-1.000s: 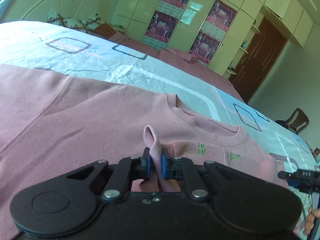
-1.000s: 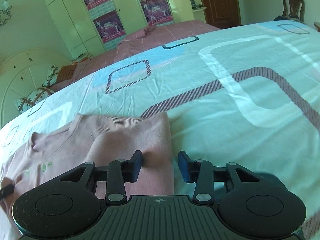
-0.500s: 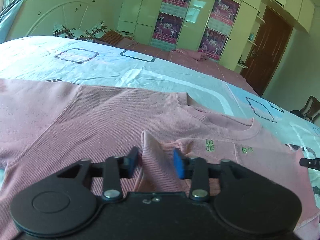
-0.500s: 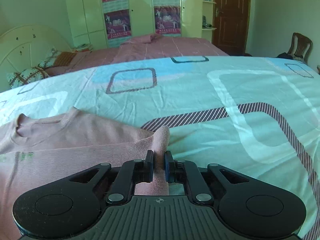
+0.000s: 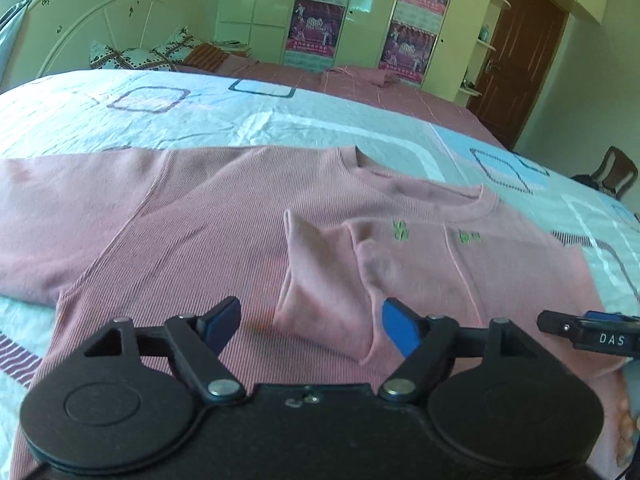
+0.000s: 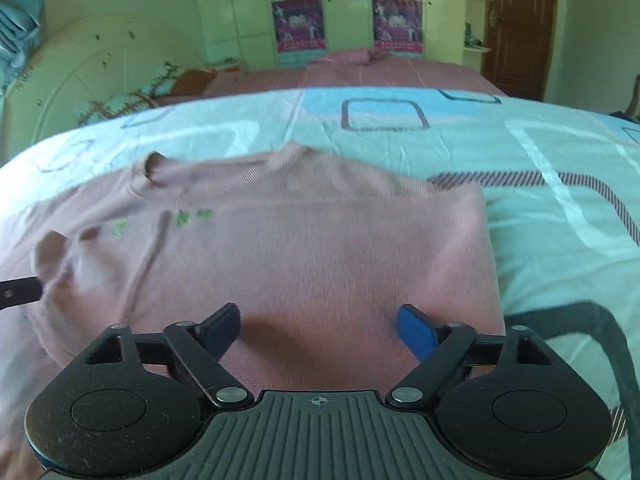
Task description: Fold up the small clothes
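While both claws hang over it with nothing between their pads, the pink ribbed long-sleeved sweater [image 5: 224,240] lies flat, front up, on the bed's pale blue patterned sheet [image 5: 280,120], its round neckline toward the far edge of the bed and its hem toward the near edge, so its long axis runs away from the person. The left claw [image 5: 312,326] stands wide, its jaws having just been opening, and the folded-in sleeve cuff [image 5: 320,280] that rests on the chest sits loose between and just ahead of the blue pads, touched by neither. The right claw [image 6: 320,328] is spread as wide as it goes, its jaws likewise just opened, and hovers above the sweater's folded right side, near the straight fold edge [image 6: 486,248] that faces the open sheet. One sleeve is folded across the body; the other sleeve [image 5: 60,200] stretches unfolded toward the left edge of the bed, beyond the left claw, which is clearly the nearer of the two to it. By my judgement the coming move turns on that: the left claw must travel sideways along the sleeve to its end, then carry it back across. Count: one sweater, two sleeves, one folded, two small green embroidered marks [image 5: 436,234] below the neckline, two claws.
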A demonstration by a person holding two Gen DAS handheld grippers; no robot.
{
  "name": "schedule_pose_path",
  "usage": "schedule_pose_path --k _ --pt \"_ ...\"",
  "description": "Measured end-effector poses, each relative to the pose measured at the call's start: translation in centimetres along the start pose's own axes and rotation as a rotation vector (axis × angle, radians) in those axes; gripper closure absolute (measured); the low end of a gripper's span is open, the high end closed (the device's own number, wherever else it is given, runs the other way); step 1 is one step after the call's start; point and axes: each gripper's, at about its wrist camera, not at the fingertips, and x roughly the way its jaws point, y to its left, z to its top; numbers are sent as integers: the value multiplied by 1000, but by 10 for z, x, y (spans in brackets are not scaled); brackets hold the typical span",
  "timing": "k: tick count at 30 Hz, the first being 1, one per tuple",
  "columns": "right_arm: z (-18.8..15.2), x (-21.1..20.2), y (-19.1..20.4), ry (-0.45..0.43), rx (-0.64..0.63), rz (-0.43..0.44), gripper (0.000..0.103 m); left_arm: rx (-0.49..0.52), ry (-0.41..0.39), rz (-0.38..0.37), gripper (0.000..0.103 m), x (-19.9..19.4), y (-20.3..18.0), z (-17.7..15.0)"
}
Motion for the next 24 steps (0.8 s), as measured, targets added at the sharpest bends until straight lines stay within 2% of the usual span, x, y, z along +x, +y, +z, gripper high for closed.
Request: schedule_pose_path --k 5,13,15,17,19,20,21,22,23,24 --pt "-8 9 2 10 -23 -34 0 -35 27 3 23 -10 11 -6" --pt "-20 -5 4 -87 16 -47 0 -87 8 41 21 -36 35 -7" --pt "-16 -11 10 -84 32 -8 0 -89 8 60 21 -40 39 -8" --pt "-11 -14 25 -55 -25 69 0 -104 12 81 21 -42 44 -9" --pt "-10 -20 46 -99 -90 73 0 -125 12 92 21 -45 50 -11" --pt "-10 -21 56 -113 -121 79 6 -134 11 99 21 -47 53 -12" --pt "-10 -22 65 -120 -141 94 25 -137 11 105 21 -49 55 -12" --pt "-9 -19 76 -105 -157 120 33 -136 11 112 21 -51 57 -12" --pt "-9 -14 84 -78 -155 141 41 -135 10 120 21 -54 60 -12" --pt "-8 -9 90 -52 -141 161 41 -136 9 125 21 -56 62 -12"
